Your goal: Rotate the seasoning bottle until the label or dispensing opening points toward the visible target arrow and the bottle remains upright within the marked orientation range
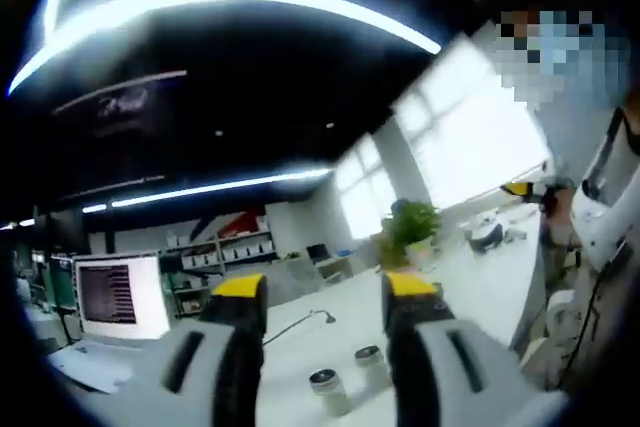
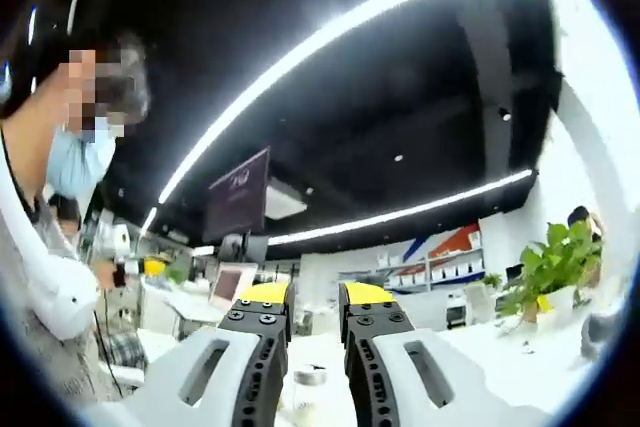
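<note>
In the left gripper view, the left gripper (image 1: pixel 325 297) has two grey jaws with yellow tips, and they stand wide apart with nothing between them. They touch nothing. Past the jaws, on the long white table (image 1: pixel 470 287), stand two small clear seasoning bottles with silver lids. The nearer seasoning bottle (image 1: pixel 326 392) stands upright low in the gap between the jaws. The second seasoning bottle (image 1: pixel 370 365) stands upright just beside it, a little farther back and close to the jaw with the yellow tip on that side. What is inside the bottles is too small to tell.

A white computer screen (image 1: pixel 118 295) sits on the table off to one side. A green leafy plant (image 1: pixel 408 227) stands farther back. A person in a white top (image 1: pixel 610 197) stands at the edge of the view.

In the right gripper view, the right gripper (image 2: pixel 312 309) is held up high. Its jaws are a small way apart and hold nothing. A small silver-lidded bottle (image 2: pixel 310 377) shows low between them, on the table beyond. A green plant in a white pot (image 2: pixel 555 267) stands to one side.
</note>
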The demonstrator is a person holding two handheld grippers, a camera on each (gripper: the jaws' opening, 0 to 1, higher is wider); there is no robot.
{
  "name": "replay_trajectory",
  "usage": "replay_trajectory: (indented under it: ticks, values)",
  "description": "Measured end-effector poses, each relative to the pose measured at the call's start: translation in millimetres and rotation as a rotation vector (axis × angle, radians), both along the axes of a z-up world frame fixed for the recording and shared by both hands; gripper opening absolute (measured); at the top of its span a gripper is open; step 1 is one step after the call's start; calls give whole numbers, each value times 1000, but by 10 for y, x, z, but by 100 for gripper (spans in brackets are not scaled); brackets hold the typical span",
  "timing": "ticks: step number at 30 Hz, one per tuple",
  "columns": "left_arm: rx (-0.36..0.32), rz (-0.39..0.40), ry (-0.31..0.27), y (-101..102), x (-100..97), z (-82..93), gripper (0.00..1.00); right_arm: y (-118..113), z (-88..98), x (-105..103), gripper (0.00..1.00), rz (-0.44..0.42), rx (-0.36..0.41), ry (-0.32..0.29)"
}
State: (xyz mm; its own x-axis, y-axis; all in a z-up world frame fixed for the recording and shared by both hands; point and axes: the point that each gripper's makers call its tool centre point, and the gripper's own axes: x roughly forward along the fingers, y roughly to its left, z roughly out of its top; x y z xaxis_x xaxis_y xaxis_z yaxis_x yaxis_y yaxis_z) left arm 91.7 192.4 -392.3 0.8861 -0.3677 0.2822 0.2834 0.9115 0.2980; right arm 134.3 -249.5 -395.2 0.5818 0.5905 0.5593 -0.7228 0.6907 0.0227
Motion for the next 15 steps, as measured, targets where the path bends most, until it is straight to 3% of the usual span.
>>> replay_trajectory:
  ticks: [2, 4, 6, 12, 15]
  values:
    - [-10, 6, -21, 33, -117, 60, 41, -57, 0, 23, 17, -4, 45, 1]
    - [-26, 17, -52, 63, -217, 123, 43, -60, -24, 71, 17, -4, 63, 11]
    - [-28, 23, -47, 88, -246, 99, 46, -23, -43, 98, 17, 2, 68, 22]
    - [-49, 69, 58, 308, -51, -183, 44, 43, -115, 59, 17, -4, 54, 41]
    - [-32, 71, 48, 354, 16, -270, 40, 58, -162, 147, 17, -10, 72, 73]
